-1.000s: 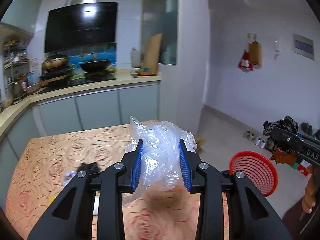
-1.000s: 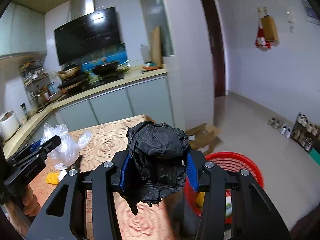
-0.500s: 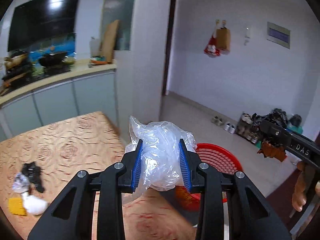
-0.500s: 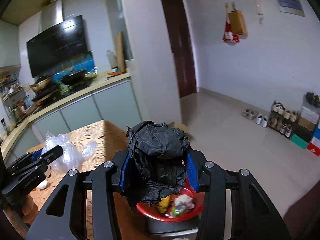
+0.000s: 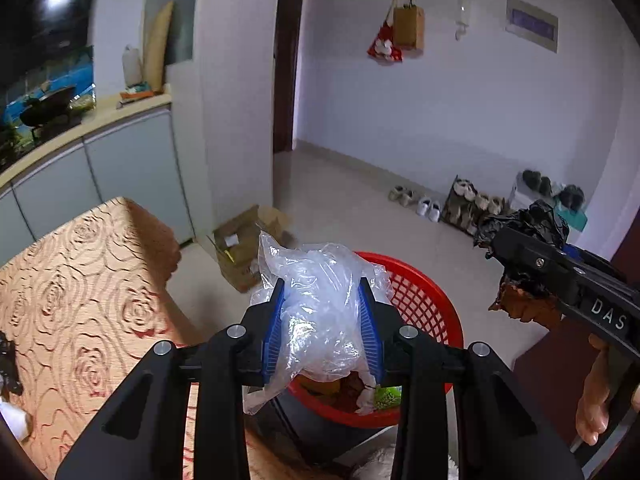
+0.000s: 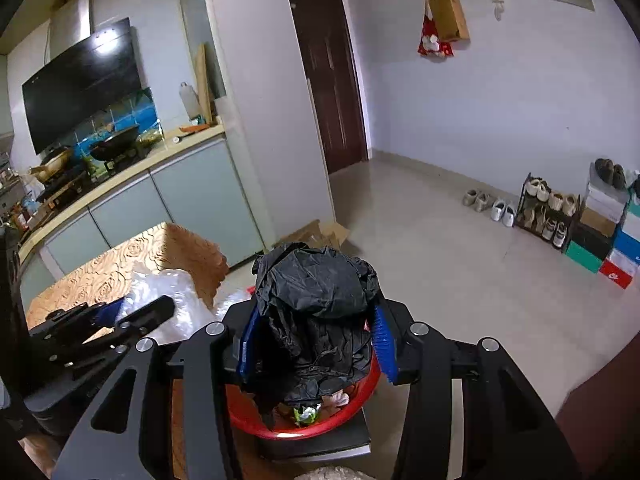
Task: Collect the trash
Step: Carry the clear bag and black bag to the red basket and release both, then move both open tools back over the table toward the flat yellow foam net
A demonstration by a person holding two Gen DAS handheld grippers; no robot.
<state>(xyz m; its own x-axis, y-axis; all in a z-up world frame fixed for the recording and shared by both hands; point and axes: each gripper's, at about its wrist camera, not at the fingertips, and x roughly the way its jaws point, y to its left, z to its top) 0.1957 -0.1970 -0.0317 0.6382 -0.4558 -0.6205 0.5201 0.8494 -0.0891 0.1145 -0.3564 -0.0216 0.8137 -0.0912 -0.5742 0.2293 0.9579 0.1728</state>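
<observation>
left gripper (image 5: 323,322): blue-padded fingers (image 5: 274,330) clamped on a crumpled clear plastic bag (image 5: 320,312), which bulges above and hangs below the fingertips. directly beyond and beneath the fingers: round red plastic mesh basket (image 5: 420,304) with scraps inside. rose-patterned orange desk (image 5: 80,288) lies left of the fingers.

right gripper (image 6: 316,340): fingers (image 6: 385,344) clamped on a crumpled black plastic bag (image 6: 316,300), wad between the pads, over the same basket (image 6: 360,394). left gripper with clear bag sits to the left of these fingers.
</observation>
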